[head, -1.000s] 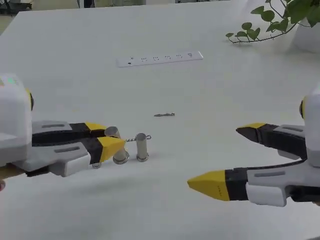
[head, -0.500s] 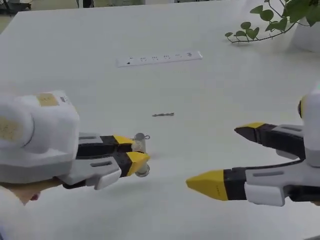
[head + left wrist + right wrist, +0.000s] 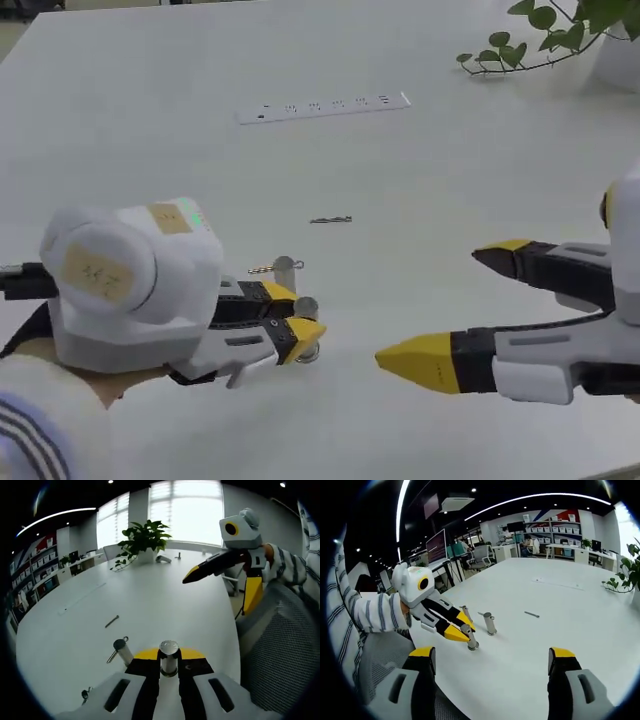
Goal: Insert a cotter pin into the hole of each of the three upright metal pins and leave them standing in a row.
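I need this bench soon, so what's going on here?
A person works with two handheld grippers. The left gripper is shut on an upright metal pin on the white table. A second pin beside it has a cotter pin through it; a loose cotter pin lies farther out. The right gripper hovers open, holding nothing.

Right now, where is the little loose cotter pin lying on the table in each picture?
Head view: cotter pin lies near the middle, on bare table.
Left gripper view: cotter pin left of middle, up-left of the clamped metal pin.
Right gripper view: cotter pin right of middle.
Shared landmark: potted plant, far across the table.
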{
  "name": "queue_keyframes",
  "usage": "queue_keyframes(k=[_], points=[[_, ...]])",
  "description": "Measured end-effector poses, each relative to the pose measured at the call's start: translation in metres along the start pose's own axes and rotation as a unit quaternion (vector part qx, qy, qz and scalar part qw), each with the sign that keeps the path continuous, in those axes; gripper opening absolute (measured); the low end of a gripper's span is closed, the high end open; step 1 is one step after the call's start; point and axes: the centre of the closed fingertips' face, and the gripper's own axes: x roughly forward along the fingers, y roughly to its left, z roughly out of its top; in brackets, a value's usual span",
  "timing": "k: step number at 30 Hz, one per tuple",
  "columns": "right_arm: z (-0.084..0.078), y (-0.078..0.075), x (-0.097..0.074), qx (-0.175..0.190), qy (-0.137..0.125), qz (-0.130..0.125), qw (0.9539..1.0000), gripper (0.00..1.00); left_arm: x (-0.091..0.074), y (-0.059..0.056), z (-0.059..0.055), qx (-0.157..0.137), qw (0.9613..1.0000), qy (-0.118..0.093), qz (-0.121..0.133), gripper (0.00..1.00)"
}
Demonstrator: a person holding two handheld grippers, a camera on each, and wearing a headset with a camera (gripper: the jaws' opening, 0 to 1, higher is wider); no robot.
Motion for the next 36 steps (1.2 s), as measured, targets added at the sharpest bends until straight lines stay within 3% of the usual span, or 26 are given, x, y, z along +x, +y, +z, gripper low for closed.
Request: queue_keyframes(k=[36], points=[[-0.005,0.002,0.001,0.000,0.011,0.002,0.9999,0.91,0.009,-0.008,-0.020,0.007,0.9998,0.017,-0.006,0.09]])
